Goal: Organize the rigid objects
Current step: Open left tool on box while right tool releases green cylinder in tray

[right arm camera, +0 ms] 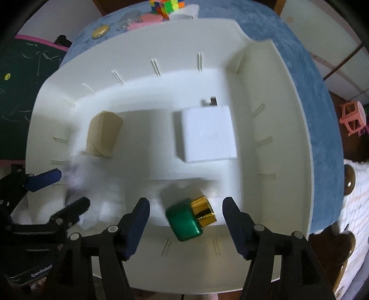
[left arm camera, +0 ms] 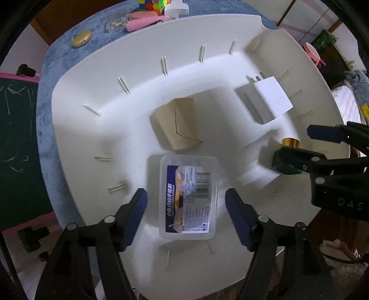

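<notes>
left gripper [left arm camera: 186,215] fingers apart, clear box [left arm camera: 188,197] loose between them; right gripper [right arm camera: 185,226] fingers apart, green bottle [right arm camera: 185,219] loose between.

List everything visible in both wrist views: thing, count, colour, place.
bin: 1, cream, on blue cloth
clear box: 1, labelled, in bin, between left fingers, untouched
green bottle: 1, gold cap, in bin, between right fingers, untouched
cardboard box: 1, tan, bin middle
charger: 1, white, bin far side
puzzle cube: 1, multicoloured, behind bin
gold case: 1, on cloth
pink comb: 1, behind bin
left gripper: open
right gripper: open
</notes>
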